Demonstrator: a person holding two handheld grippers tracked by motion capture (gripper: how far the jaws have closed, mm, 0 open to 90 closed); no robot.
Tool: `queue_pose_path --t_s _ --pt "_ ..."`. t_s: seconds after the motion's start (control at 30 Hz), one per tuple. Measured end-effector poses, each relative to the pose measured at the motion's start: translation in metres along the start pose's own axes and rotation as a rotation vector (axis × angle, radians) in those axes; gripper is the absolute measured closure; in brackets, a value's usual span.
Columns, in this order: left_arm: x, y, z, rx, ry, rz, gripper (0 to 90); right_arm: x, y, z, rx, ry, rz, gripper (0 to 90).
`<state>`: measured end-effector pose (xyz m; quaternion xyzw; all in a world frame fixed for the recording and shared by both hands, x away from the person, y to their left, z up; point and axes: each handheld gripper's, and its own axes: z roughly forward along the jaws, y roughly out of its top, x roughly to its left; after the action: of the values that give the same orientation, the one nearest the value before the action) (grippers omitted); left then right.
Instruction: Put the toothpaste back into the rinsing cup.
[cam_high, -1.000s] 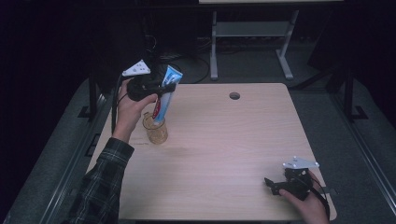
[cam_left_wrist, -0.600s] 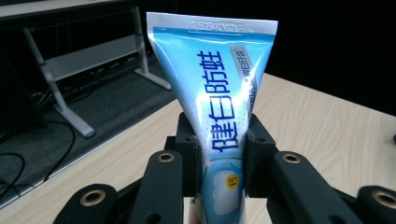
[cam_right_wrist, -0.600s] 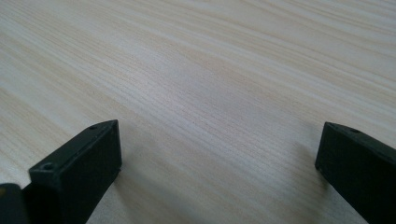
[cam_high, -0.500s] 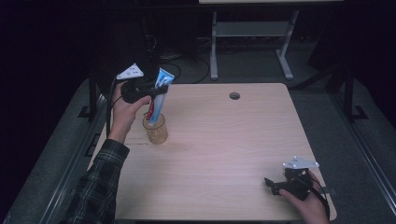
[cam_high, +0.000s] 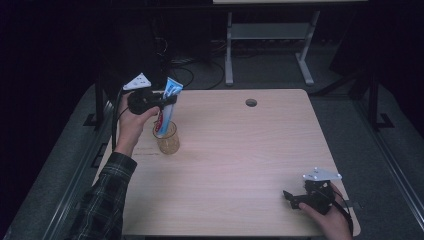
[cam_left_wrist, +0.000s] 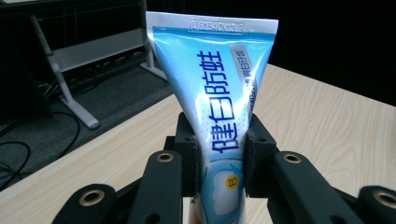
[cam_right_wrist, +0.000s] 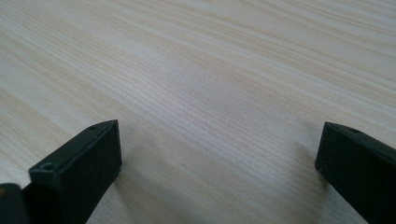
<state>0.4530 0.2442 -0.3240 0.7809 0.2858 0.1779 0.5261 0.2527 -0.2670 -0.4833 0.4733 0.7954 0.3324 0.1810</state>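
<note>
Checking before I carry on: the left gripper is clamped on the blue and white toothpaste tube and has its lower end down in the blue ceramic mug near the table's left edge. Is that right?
Not quite. The vessel is a clear amber-tinted glass cup, not a blue ceramic mug, as the high view shows. The rest holds: the left gripper is clamped on the blue and white toothpaste tube, whose lower end is down in the cup near the left edge of the light wooden table.

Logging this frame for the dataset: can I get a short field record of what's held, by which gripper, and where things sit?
held item: toothpaste tube, blue and white, crimped end up
holder: left gripper, jaws shut on the tube's sides
tube position: lower end inside the glass cup
cup location: upright on the left part of the table
right gripper: jaws open, nothing between them, low over the table's near right corner
</note>
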Motion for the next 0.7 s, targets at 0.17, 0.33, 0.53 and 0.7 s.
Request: queue_pose_path --t_s 0.17,0.33,0.53,0.7 --pt "0.000 -0.007 0.002 0.012 0.002 0.000 71.6 0.000 0.000 0.000 0.000 0.000 0.000 0.0" --pt "0.000 -0.014 0.005 0.025 0.000 -0.005 71.5 0.000 0.000 0.000 0.000 0.000 0.000 0.0" --pt "0.001 -0.021 0.007 0.041 0.000 -0.009 71.2 0.000 0.000 0.000 0.000 0.000 0.000 0.0" --pt "0.002 -0.027 0.007 0.051 0.002 -0.016 71.1 0.000 0.000 0.000 0.000 0.000 0.000 0.0"
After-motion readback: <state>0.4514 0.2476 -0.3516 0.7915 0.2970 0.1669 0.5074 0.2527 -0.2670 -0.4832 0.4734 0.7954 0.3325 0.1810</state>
